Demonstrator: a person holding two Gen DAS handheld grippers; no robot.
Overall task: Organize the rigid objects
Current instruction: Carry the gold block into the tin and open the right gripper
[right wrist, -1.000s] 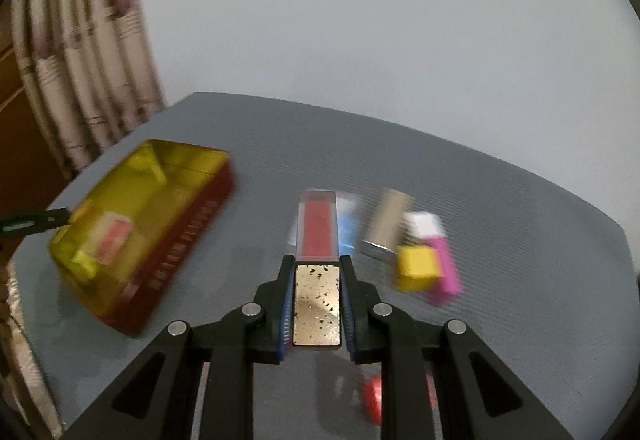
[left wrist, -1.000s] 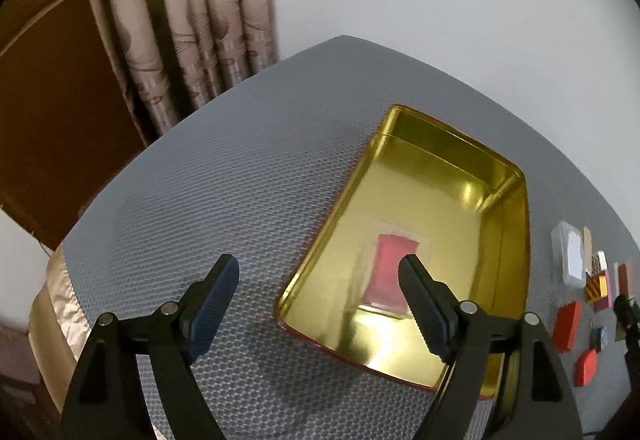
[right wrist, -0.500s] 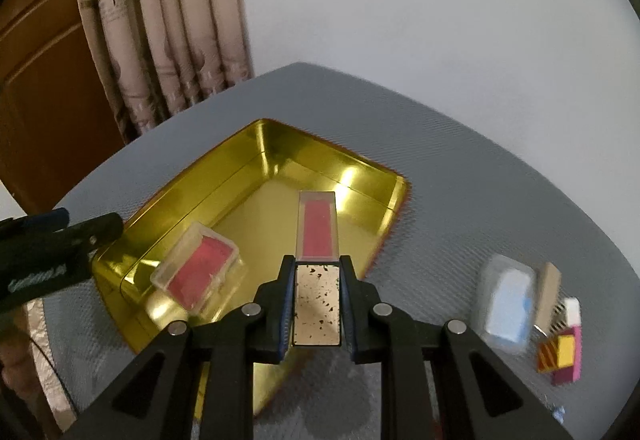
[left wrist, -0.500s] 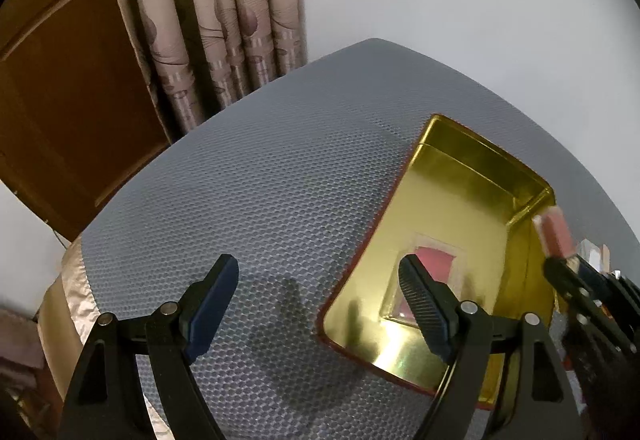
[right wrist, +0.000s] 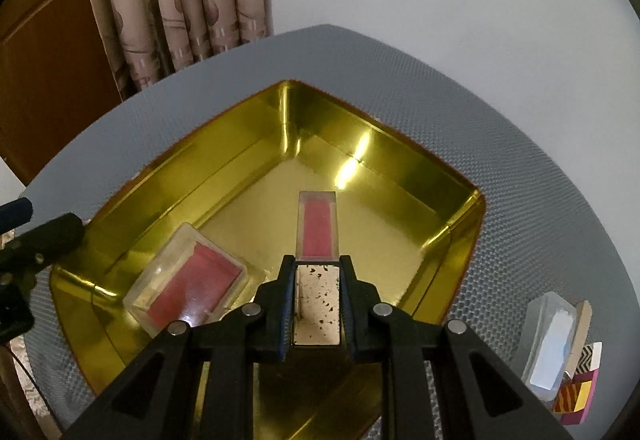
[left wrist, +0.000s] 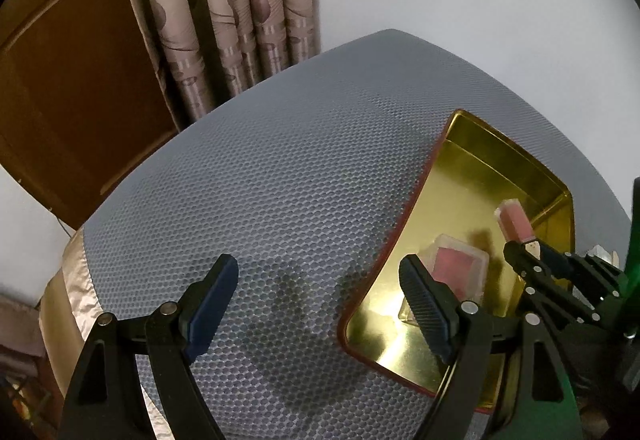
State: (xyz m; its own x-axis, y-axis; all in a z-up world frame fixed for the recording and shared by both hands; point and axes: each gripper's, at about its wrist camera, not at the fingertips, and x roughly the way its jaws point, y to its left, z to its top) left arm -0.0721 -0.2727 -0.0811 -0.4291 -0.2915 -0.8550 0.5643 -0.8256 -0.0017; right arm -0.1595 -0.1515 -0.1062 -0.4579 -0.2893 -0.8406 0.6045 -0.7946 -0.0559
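Jaws clamped tight on the right gripper (right wrist: 316, 304), and between them sits a lip-gloss tube (right wrist: 318, 228) with a speckled gold cap and a clear body showing red, poised over the middle of the gold tin (right wrist: 400, 159). Whether the tube's tip touches the floor of the tin, I can't tell. At eight o'clock from it, one clear case with a red insert (right wrist: 188, 282) lies inside the tin, so that's one item home and a second about to join it, by my reckoning. Over at nine o'clock the left gripper (left wrist: 320, 296) hangs with jaws spread wide and nothing between them, above the grey honeycomb mat (left wrist: 280, 159) beside the tin's near corner. Out at four o'clock, more waits on the mat: a clear blue-white case (right wrist: 550, 344), a thin beige piece (right wrist: 580, 332) and some small patterned blocks (right wrist: 576, 388). Plenty left to sort!
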